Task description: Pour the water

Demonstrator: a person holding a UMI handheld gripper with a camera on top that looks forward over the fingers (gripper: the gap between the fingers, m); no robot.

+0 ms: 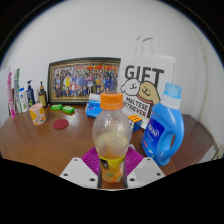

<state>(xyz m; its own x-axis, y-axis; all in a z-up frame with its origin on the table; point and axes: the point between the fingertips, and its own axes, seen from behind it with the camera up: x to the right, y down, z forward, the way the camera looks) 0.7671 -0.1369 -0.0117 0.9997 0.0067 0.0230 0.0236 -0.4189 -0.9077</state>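
1. One gripper [112, 172] in view, with two white jaws at the near edge, each with a magenta pad on the inner face.
2. One clear plastic bottle [112, 140] with an orange cap, upright between the jaws; a little yellow-orange liquid at the bottom. Jaws closed in against both sides of the bottle, apparently pinching the lower part.
3. One blue detergent bottle [164, 126] with a blue cap, just right of the jaws and slightly beyond them, standing on the wooden tabletop [40, 145].
4. One white paper bag [147, 72] marked "GIFT", beyond the jaws, a bit to the right, against the wall.
5. One framed group photo [83, 80], beyond the jaws and to the left, leaning at the wall.
6. One small blue container [94, 105] behind the bottle, partly hidden.
7. Three flat round lids far left of the jaws: two green [61, 108], one red [61, 124].
8. One small yellow cup [38, 115] further left; several upright bottles and tubes [20, 96] beyond that, number hard to count.
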